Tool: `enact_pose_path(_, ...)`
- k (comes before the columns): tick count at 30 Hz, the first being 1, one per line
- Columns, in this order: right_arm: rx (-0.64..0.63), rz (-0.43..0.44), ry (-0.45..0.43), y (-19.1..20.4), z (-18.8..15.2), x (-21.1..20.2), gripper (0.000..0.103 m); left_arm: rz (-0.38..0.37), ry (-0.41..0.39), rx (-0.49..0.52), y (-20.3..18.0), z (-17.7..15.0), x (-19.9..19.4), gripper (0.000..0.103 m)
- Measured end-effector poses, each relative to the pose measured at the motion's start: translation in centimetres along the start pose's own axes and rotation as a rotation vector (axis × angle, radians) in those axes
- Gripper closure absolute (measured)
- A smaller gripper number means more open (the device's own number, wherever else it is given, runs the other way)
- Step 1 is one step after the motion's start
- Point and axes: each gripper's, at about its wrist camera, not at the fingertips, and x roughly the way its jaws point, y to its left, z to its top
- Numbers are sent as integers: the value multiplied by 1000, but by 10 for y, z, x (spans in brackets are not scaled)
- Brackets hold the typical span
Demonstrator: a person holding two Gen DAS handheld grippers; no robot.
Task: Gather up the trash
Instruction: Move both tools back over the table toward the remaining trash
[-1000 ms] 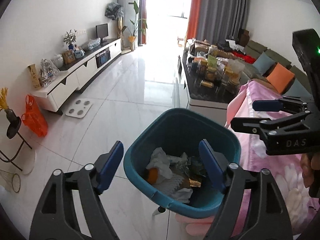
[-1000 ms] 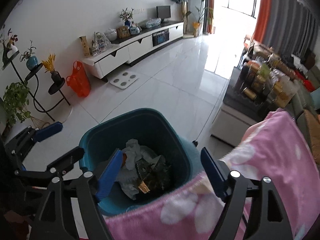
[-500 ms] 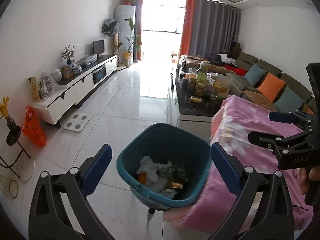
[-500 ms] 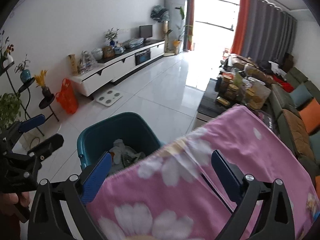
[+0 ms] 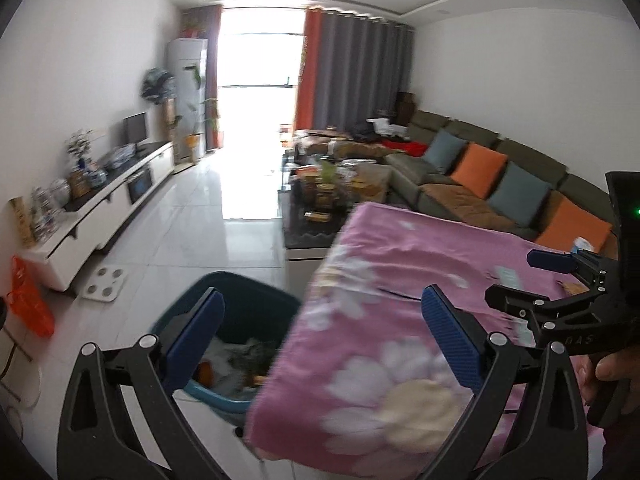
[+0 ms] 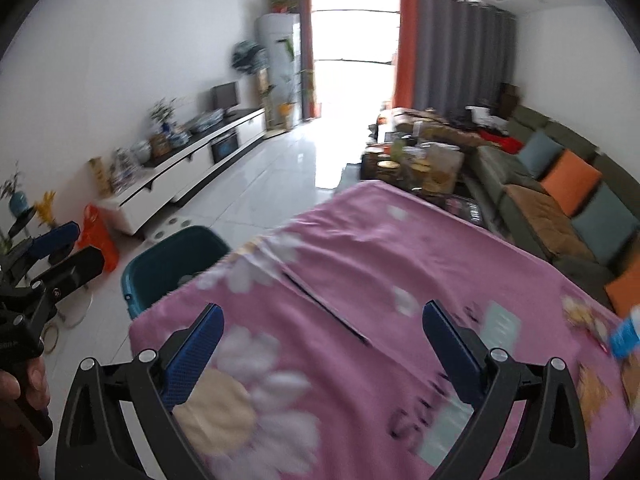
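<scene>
Daylit room, blown-out window, motion blur in both views
Light pours from the far window (image 5: 256,52), which is overexposed white and throws a glare streak along the glossy floor (image 5: 224,200); walls and ceiling are evenly bright, shadows soft. The pink floral cloth (image 6: 360,300) and teal bin (image 5: 244,304) are smeared by motion, while the blue pads (image 6: 192,356) stay sharp. Fisheye bends the walls and leaves black corners
</scene>
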Motion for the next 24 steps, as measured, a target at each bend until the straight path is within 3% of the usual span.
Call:
enact_pose_path(14, 188, -259, -146, -77, -104, -106, 7, -185, 7, 93, -104, -46, -8, 6)
enact_pose_path(24, 291, -404, -178, -108, -165, -161, 7, -316, 26, 191, -162, -79, -18, 6)
